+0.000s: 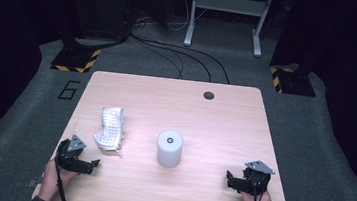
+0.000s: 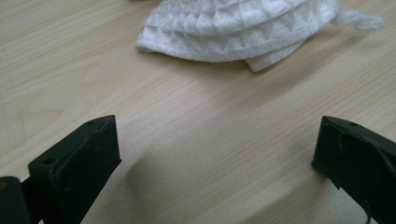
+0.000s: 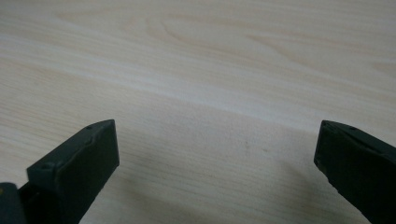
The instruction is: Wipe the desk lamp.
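Observation:
A crumpled white waffle-weave cloth [image 1: 109, 128] lies on the left half of the light wooden table [image 1: 223, 130]. A white cylinder [image 1: 169, 148] with a small dark ring on its top stands upright near the middle. My left gripper [image 1: 91, 165] rests low at the front left, just below the cloth and apart from it. In the left gripper view the cloth [image 2: 243, 28] lies ahead of the left gripper [image 2: 215, 144], whose jaws stand wide with bare wood between them. My right gripper [image 1: 229, 180] sits at the front right, well clear of the cylinder. The right gripper [image 3: 217, 144] is open over bare table.
A dark round hole [image 1: 208, 95] marks the table's far edge. Beyond the table, cables [image 1: 181, 55] run across the grey floor, and yellow-and-black striped bases [image 1: 76, 59] stand at both sides. A white metal frame [image 1: 225, 15] stands at the back.

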Demonstrator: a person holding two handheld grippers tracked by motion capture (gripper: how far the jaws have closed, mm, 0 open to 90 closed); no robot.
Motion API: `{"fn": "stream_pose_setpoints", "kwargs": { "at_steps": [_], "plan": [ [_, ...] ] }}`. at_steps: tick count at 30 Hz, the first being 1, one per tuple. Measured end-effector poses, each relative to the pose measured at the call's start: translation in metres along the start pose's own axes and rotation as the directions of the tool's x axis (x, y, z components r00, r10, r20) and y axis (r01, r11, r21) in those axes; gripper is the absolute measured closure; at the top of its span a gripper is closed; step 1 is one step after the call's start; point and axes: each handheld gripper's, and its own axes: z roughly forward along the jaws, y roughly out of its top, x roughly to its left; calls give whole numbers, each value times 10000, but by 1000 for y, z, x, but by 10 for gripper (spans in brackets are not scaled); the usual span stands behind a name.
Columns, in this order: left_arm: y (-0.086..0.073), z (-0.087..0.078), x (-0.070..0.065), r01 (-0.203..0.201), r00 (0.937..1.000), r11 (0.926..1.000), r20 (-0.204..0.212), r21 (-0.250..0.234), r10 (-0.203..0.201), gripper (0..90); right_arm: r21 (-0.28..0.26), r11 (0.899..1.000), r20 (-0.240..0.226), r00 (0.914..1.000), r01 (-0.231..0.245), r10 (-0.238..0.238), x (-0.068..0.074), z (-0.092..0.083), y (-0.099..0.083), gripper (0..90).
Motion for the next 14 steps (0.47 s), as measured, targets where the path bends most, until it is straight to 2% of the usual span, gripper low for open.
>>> {"fn": "stream_pose_setpoints", "kwargs": {
  "at_steps": [1, 2, 3, 4, 6, 12, 14],
  "plan": [
    [-1, -1, 2, -37, 10000, 10000, 20, -7, 37, 0, 159, 9998, 89, 9999, 130, -131, 1, 2, 0, 0],
    [-3, 0, 3, 156, 9997, 9998, 167, -105, -154, 0, 223, 9996, 202, 9996, 188, -193, 2, 4, 0, 0],
    [-5, 1, 6, 252, 9992, 9995, 324, -214, -245, 1, 327, 9993, 118, 9997, 206, -210, 2, 4, 1, 0],
    [-5, 2, 7, 599, 9973, 9981, 432, -170, -591, 3, 342, 9993, 71, 9998, 164, -167, 2, 4, 1, 0],
    [-6, 2, 7, 610, 9973, 9979, 427, -198, -601, 2, 436, 9990, -144, 9999, -30, 36, -1, 5, 1, 0],
    [-6, 2, 7, 620, 9972, 9979, 433, -194, -611, 3, 435, 9990, -110, 9999, -46, 51, -1, 5, 1, 0],
    [-6, 2, 7, 625, 9972, 9979, 429, -196, -616, 3, 370, 9991, -51, 9997, -225, 227, 1, 6, 2, 0]
  ]
}}
